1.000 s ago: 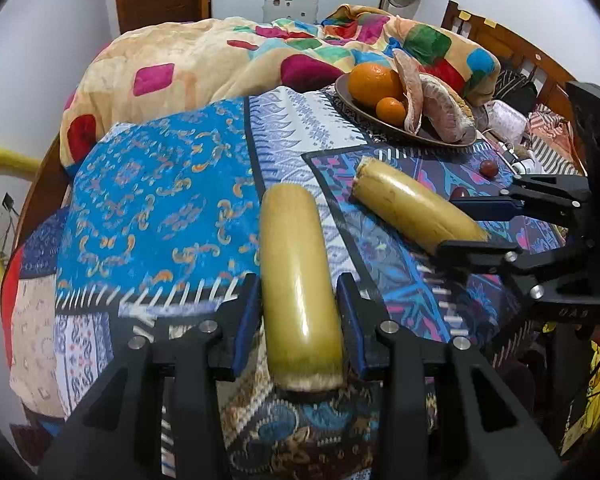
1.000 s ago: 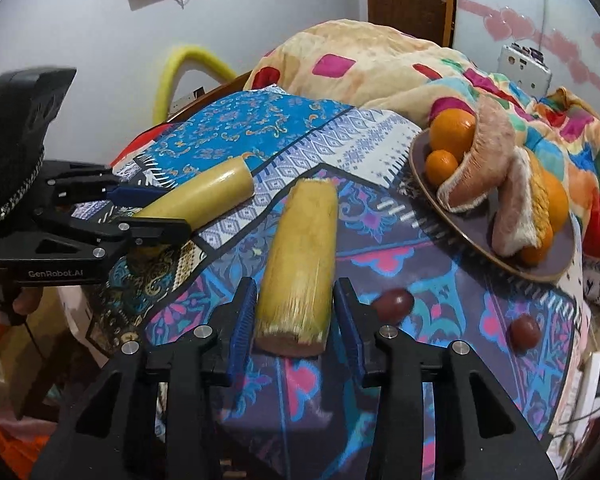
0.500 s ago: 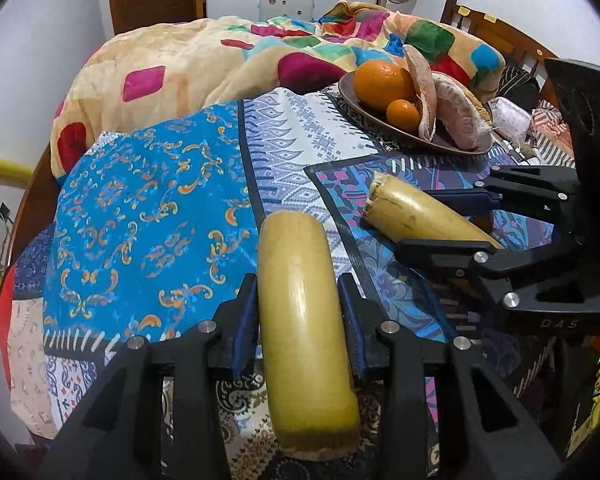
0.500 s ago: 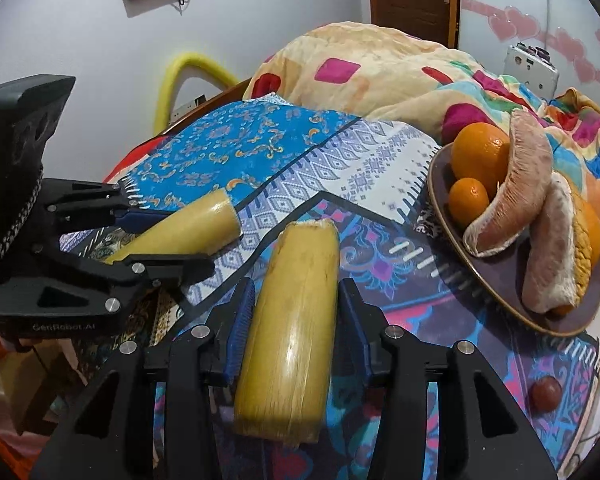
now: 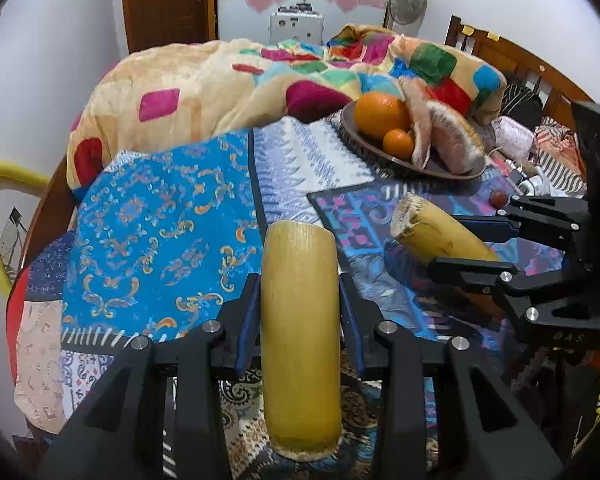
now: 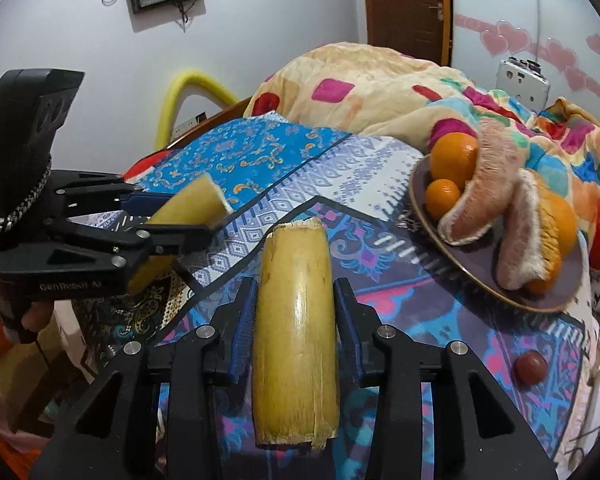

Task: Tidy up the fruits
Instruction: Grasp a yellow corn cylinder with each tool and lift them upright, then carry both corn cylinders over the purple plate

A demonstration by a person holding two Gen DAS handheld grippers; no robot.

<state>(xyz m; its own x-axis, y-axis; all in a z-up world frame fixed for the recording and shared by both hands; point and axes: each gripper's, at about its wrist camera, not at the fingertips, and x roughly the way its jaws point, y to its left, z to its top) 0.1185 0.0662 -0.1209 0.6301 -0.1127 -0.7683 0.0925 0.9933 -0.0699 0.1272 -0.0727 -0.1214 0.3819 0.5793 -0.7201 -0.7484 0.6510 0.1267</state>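
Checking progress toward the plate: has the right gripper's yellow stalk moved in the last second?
Yes. The yellow stalk has lifted toward the plate; its far end now overlaps the white-patterned cloth.

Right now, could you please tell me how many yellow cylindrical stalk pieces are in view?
2. One yellow cylindrical stalk piece is clamped in the left gripper; the other stalk piece is clamped in the right gripper. Others may be hidden.

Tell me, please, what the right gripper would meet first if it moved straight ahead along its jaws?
Probably the patterned bedcover, then the quilt behind it. The plate lies off to its right; depth is unclear.
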